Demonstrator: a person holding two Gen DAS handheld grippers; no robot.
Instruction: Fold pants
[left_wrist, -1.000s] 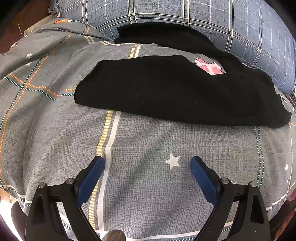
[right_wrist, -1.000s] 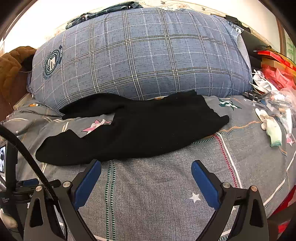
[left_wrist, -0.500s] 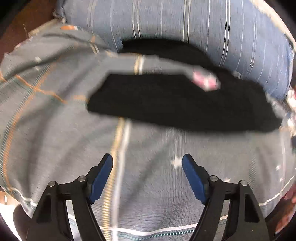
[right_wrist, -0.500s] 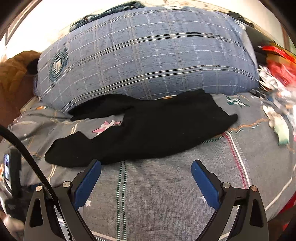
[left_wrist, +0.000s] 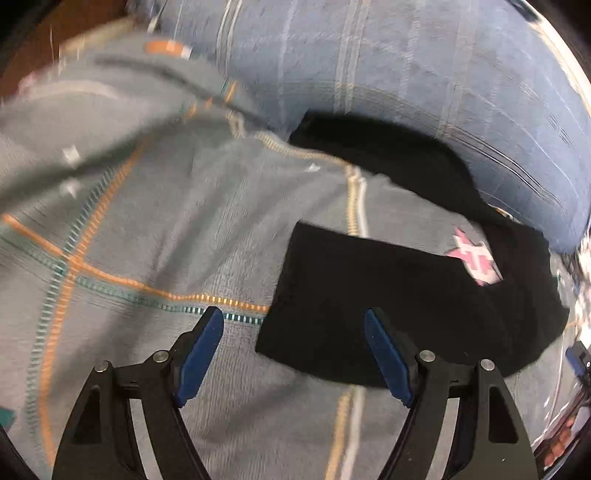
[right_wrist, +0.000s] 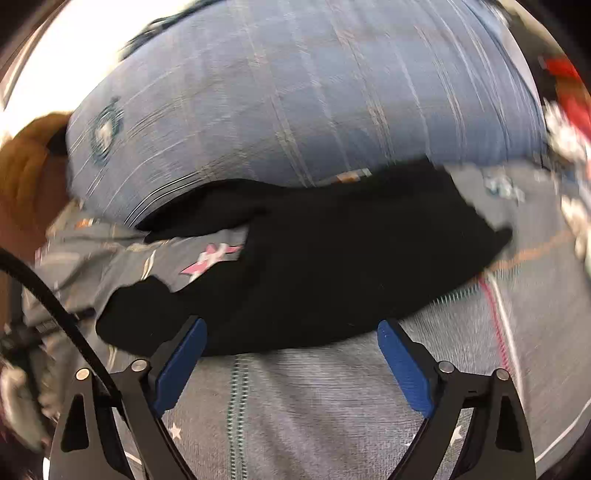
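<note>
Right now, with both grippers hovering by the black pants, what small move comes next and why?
Probably ease the left gripper down onto the near corner of the black pants. Its fingers are open around that leg end, not yet touching, and the pants lie unfolded on the bedspread.

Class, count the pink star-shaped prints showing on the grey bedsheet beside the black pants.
1: a pink star-shaped print on the grey bedsheet, in the gap between the black pants' legs. Others may lie hidden under them.
</note>
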